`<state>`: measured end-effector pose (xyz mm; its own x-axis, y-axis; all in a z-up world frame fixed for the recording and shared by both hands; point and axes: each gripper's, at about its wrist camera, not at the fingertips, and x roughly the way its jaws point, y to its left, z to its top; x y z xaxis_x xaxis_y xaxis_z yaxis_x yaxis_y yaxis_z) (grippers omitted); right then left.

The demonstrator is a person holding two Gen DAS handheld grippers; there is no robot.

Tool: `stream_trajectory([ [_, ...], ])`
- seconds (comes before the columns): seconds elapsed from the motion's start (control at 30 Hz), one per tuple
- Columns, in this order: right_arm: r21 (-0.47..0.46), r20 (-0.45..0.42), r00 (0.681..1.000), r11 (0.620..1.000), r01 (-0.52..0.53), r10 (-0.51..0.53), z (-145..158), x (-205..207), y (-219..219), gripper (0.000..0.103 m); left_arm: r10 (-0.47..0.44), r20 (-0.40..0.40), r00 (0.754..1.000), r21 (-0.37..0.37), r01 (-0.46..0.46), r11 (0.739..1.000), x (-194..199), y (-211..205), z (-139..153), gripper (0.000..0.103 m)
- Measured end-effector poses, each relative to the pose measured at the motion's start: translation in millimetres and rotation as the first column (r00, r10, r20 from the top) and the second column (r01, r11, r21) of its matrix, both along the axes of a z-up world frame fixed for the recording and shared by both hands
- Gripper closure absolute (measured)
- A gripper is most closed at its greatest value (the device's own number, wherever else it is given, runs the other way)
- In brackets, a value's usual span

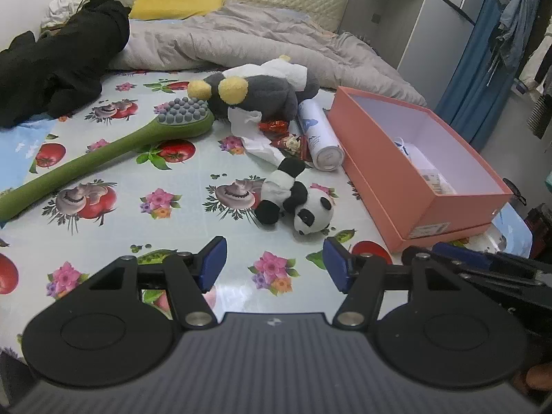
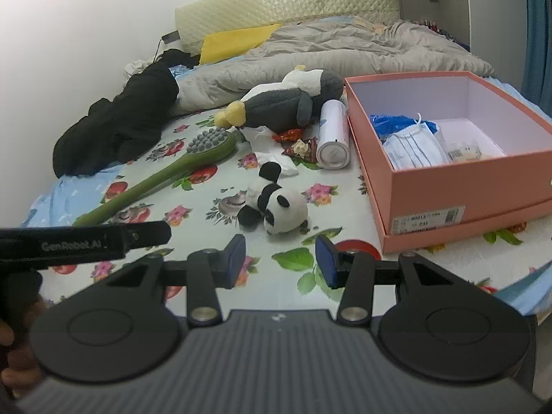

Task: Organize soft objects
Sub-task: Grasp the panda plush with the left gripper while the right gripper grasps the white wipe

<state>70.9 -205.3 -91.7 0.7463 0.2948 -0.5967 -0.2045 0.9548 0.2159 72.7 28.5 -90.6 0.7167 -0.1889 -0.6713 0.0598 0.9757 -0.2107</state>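
Two spread, empty grippers, left gripper (image 1: 274, 264), right gripper (image 2: 280, 260), panda plush (image 1: 296, 200) just ahead of both

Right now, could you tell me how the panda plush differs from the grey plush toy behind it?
The panda plush is black and white; the grey plush toy is dark grey with yellow and white parts. The panda plush looks clearly smaller than the grey plush toy. The panda plush lies nearest the grippers, while the grey plush toy lies further back by the grey quilt. Both lie outside the pink box.
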Motion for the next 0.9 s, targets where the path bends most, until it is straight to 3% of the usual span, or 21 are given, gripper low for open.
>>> stream_trajectory([
  [0.57,-0.018,0.012,0.999,0.999,-0.036,0.037,-10,62,13,0.055,0.029,-0.066,0.997,-0.039,-0.031,0.999,66,9,-43,0.026],
  [0.77,-0.022,0.012,0.999,0.999,-0.040,0.040,-20,89,18,0.055,0.050,-0.093,0.994,-0.086,-0.058,0.995,88,13,-62,0.026],
  [0.9,-0.029,0.008,0.999,0.999,-0.040,0.040,-28,108,20,0.055,0.063,-0.118,0.991,-0.159,-0.081,0.984,102,20,-75,0.026],
])
